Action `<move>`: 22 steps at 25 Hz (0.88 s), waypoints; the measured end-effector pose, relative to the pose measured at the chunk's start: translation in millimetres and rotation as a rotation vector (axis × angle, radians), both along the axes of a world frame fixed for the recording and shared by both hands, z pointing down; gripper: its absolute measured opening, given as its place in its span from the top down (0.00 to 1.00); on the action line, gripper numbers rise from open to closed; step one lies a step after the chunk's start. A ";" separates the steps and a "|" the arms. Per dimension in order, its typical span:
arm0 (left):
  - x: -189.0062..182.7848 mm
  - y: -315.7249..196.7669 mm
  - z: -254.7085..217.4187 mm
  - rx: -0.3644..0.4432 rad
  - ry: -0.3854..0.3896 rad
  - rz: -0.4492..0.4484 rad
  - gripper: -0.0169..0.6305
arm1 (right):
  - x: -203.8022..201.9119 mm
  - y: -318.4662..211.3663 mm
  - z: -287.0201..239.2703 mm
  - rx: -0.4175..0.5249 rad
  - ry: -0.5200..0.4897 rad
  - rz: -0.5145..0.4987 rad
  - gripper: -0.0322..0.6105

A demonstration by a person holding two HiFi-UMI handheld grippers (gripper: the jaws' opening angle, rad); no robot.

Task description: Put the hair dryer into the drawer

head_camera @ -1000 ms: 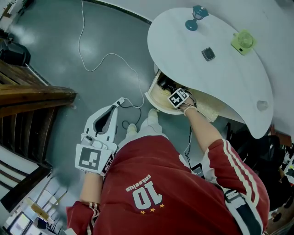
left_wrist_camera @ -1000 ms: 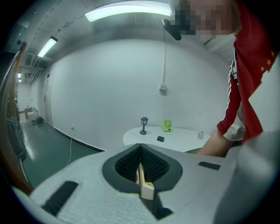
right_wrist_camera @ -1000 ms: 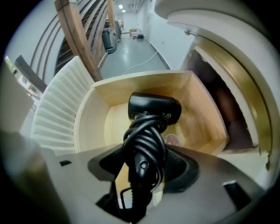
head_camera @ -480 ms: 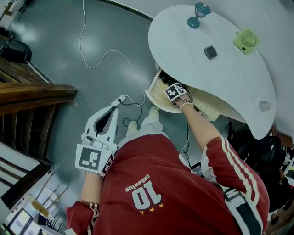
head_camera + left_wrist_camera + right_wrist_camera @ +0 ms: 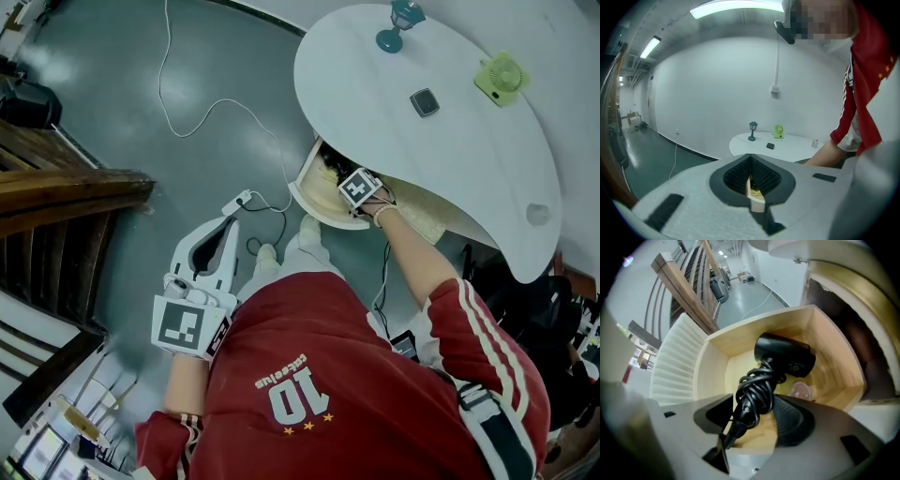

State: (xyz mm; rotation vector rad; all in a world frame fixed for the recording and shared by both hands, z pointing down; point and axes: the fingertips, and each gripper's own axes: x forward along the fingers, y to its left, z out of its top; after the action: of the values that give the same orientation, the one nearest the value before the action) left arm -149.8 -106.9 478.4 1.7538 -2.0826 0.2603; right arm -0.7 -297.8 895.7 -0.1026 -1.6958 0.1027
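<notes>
The black hair dryer (image 5: 785,356) lies in the open wooden drawer (image 5: 825,329) with its body on the bottom. Its handle, wound with black cord (image 5: 754,397), rises between the jaws of my right gripper (image 5: 752,420). Those jaws are opening, and the pads stand close beside the cord without pressing it. In the head view the right gripper's marker cube (image 5: 359,187) sits over the drawer (image 5: 314,195) under the white table (image 5: 459,169); its tips are hidden there. My left gripper (image 5: 229,227) hangs over the floor at the left, shut and holding nothing.
On the table stand a teal lamp (image 5: 396,23), a green fan (image 5: 498,78) and a small dark square thing (image 5: 424,101). A white cable (image 5: 187,127) runs over the grey floor to a power strip (image 5: 237,200). Wooden furniture (image 5: 66,187) stands at the left.
The right gripper's marker cube has turned a little over the drawer. The left gripper has kept still.
</notes>
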 end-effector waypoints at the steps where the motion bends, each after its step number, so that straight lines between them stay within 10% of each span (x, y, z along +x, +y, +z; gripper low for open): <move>1: 1.6 -2.4 1.4 0.000 0.005 0.002 0.98 | -4.0 2.0 -6.7 -0.004 -0.042 -0.024 0.54; 22: 41.4 -82.3 -0.6 0.008 0.015 0.130 0.98 | 40.5 33.9 -38.0 -0.186 -0.247 -0.127 0.89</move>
State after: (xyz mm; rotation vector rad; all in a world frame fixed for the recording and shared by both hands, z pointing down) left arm -108.3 -189.2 477.8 1.8930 -1.9645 0.2756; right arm 39.8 -263.9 857.6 -0.3745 -1.9185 0.1585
